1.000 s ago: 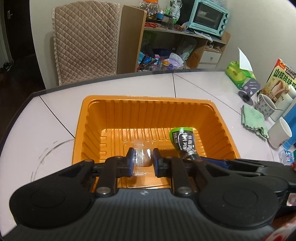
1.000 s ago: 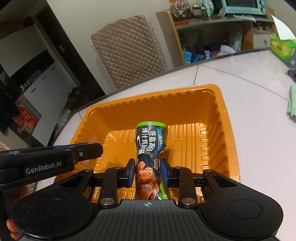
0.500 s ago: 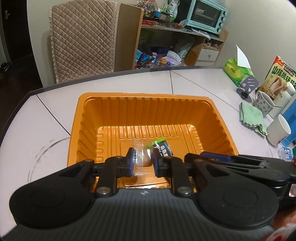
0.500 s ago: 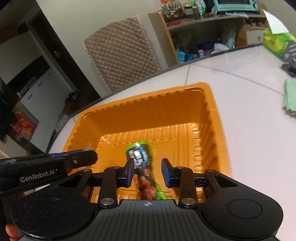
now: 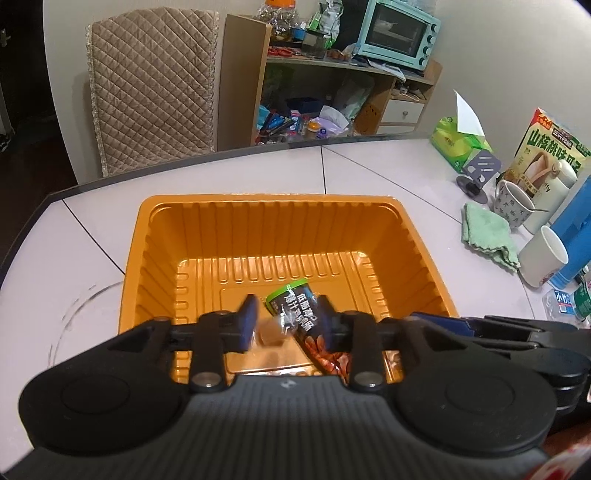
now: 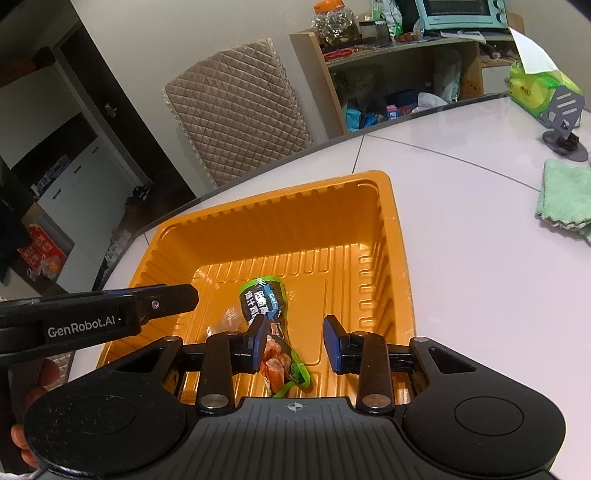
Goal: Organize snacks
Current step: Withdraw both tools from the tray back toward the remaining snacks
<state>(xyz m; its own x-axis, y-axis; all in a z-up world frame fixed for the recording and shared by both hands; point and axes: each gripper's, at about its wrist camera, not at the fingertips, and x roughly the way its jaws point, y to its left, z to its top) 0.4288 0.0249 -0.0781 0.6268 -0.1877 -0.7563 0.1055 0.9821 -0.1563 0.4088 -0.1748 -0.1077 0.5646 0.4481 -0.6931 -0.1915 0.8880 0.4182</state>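
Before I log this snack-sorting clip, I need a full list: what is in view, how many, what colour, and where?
tray: 1, orange, middle of table
snack packet: 1, black and green, lying on tray floor
small clear-wrapped sweet: 1, brownish, in tray beside packet
table: 1, white
cloth: 1, green, right of tray
mugs: 2, white, far right
tissue pack: 1, green, back right
box: 1, green and cream, behind mugs
chair: 1, beige quilted, behind table
oven: 1, teal, on shelf
left gripper: open, over tray
right gripper: open, over tray

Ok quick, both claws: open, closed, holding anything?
Left claw: open, holding nothing; small clear-wrapped snack loose between its fingers.
Right claw: open, empty; green-black snack packet lies in orange tray.
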